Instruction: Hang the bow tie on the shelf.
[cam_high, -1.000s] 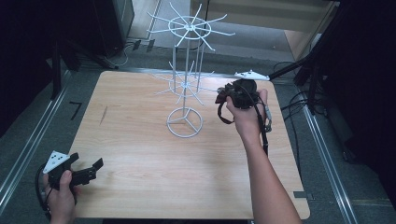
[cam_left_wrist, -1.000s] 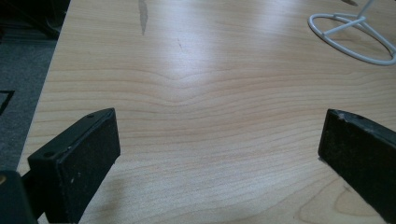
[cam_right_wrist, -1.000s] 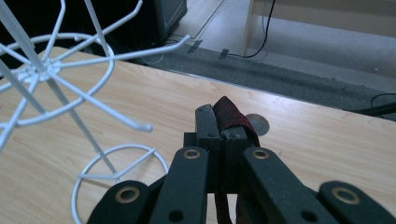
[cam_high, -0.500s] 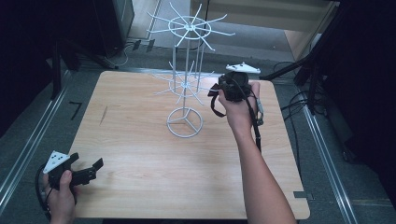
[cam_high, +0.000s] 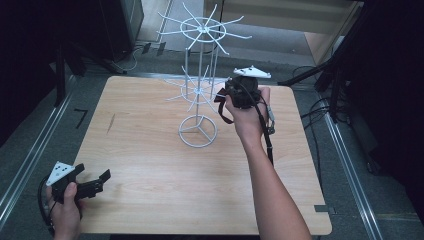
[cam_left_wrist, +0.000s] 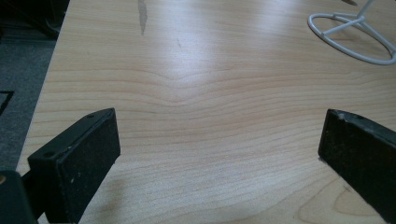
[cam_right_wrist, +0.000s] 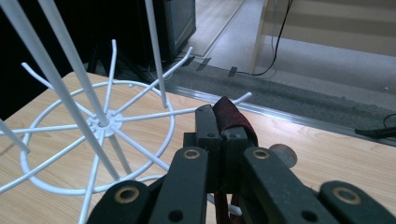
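Observation:
A white wire rack (cam_high: 198, 131) with two tiers of radiating hooks stands on the wooden table (cam_high: 150, 200). My right gripper (cam_high: 223, 98) is held up beside the rack's lower tier, shut on a dark red-and-black strap (cam_high: 223, 113) whose loop hangs below the hand. In the right gripper view the strap (cam_right_wrist: 232, 120) is pinched between the closed jaws (cam_right_wrist: 219, 135), just by a hook tip of the lower ring (cam_right_wrist: 102, 123). Near the table's front left corner my left gripper (cam_high: 93, 175) rests open, nothing between its fingers (cam_left_wrist: 74, 158); the rack's base ring (cam_left_wrist: 355, 37) lies far ahead.
Metal rails run along both sides of the table on the floor. Cables and dark stands sit on the floor to the right and behind. A dark streak (cam_high: 110, 123) marks the wood at the left.
My right gripper has moved left and a little up with the strap, closing in on the rack's lower hooks. The left gripper has stayed put.

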